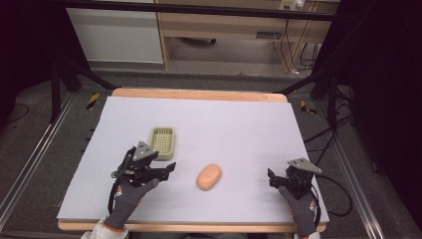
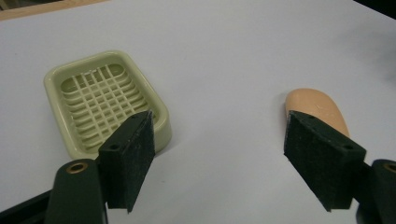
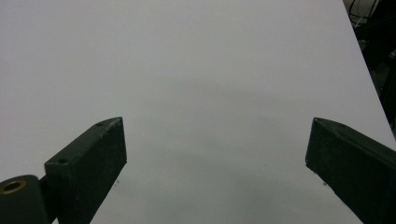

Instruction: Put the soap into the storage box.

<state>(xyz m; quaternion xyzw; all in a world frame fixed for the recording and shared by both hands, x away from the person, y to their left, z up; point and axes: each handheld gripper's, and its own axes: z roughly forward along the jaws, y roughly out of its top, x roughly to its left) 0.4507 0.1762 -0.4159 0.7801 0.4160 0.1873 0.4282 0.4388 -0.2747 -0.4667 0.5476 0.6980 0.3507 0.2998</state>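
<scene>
Pale green soap dish (image 1: 162,142) on the white table cover (image 1: 239,124), left of centre, sitting flat. Rectangular, rounded corners, raised rim, slotted grid floor. Nothing inside it: bare grid in both the high view and the left gripper view (image 2: 105,100).

Peach-coloured oval bar, probably soap (image 1: 209,177), lying on the cover itself, outside the dish, well to the right of it and nearer the person's edge. Partly hidden behind one jaw pad in the left gripper view (image 2: 317,109).

Left gripper (image 1: 161,172) just at the dish's near side, between dish and bar, pointing toward the bar. Jaws spread wide, holding nothing, dish beyond one pad and bar beyond the other (image 2: 229,158).

Right gripper (image 1: 271,179) near the right edge of the cover, well apart from the bar. Jaws spread wide over bare cover (image 3: 217,154), gripping nothing.
</scene>
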